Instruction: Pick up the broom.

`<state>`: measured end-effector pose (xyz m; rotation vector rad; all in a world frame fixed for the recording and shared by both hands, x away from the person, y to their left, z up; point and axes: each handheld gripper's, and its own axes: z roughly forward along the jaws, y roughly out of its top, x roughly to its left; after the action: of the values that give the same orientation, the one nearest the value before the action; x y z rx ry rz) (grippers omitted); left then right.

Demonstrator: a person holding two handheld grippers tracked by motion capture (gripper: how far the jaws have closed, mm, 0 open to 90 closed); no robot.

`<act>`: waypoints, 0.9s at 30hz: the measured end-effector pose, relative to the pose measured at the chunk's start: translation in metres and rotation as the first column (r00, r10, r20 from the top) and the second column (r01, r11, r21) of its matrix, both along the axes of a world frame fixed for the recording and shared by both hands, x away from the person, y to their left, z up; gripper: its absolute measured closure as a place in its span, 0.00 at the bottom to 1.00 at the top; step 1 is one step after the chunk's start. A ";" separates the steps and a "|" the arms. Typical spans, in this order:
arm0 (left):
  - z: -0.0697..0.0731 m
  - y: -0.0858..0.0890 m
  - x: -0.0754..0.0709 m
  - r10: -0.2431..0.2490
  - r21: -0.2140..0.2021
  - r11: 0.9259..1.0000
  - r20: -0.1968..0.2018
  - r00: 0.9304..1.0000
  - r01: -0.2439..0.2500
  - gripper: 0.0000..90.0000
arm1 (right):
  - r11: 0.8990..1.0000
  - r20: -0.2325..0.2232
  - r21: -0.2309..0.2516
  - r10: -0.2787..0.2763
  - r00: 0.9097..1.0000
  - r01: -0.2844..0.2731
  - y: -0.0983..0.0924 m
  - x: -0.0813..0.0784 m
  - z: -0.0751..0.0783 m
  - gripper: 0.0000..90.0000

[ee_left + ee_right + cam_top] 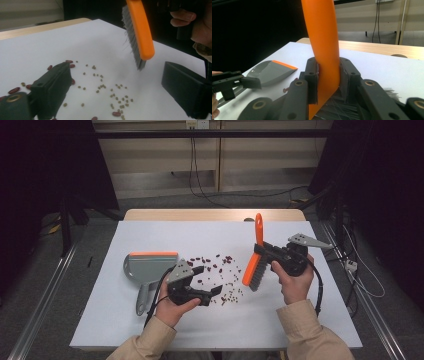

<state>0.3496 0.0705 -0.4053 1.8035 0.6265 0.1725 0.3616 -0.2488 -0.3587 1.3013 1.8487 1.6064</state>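
white table sheet (pixel 150 320), beans (pixel 220 265) scattered; dark room

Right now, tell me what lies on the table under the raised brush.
Under the brush, held off the white table by the right gripper, lie scattered beans. The bristles touch none; the left gripper's jaws hide some.

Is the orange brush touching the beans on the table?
Apart. In the left gripper view the brush hangs with its bristle tips above the white table, and bare table shows between them and the beans.
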 end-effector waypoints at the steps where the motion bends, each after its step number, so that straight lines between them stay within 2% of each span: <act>1: 0.000 -0.002 0.001 -0.004 0.000 1.000 -0.003 1.000 0.004 0.11 | 1.000 0.000 0.000 0.000 1.000 0.000 0.000 0.000 0.000 0.79; 4: -0.002 -0.009 0.003 -0.030 -0.004 1.000 -0.013 0.999 0.030 0.15 | 1.000 -0.004 0.012 0.013 1.000 -0.013 0.005 0.001 0.001 0.79; 5: -0.002 -0.012 0.002 -0.036 -0.006 0.999 -0.018 0.999 0.036 0.18 | 1.000 0.007 -0.010 0.015 1.000 -0.015 0.010 0.002 0.002 0.79; 7: -0.002 -0.017 0.002 -0.046 -0.004 0.999 -0.022 0.999 0.046 0.21 | 1.000 0.011 -0.017 0.021 1.000 -0.020 0.013 0.002 0.002 0.79; 11: -0.003 -0.026 0.004 -0.054 0.004 0.999 -0.027 0.998 0.054 0.34 | 0.999 0.009 -0.015 0.039 0.999 -0.039 0.024 0.005 0.000 0.79; 12: -0.003 -0.028 0.004 -0.055 0.007 0.998 -0.030 0.998 0.056 0.34 | 0.999 0.009 -0.015 0.039 0.999 -0.039 0.024 0.005 0.000 0.79; 17: -0.006 -0.035 0.005 -0.068 0.025 0.997 -0.048 0.997 0.069 0.47 | 0.998 0.012 -0.024 0.061 0.998 -0.060 0.034 0.006 -0.001 0.79; 21: -0.008 -0.038 0.006 -0.062 0.030 0.998 -0.061 0.996 0.064 0.55 | 0.997 0.018 -0.033 0.069 0.997 -0.068 0.040 0.006 0.000 0.79; 27: -0.008 -0.042 0.006 -0.052 0.026 0.998 -0.070 0.996 0.054 0.60 | 0.995 0.027 -0.047 0.086 0.996 -0.085 0.049 0.006 0.002 0.79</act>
<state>0.3558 0.0287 -0.4129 1.8578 0.6269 0.0839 0.3672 -0.1998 -0.3568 1.1887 1.9363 1.6071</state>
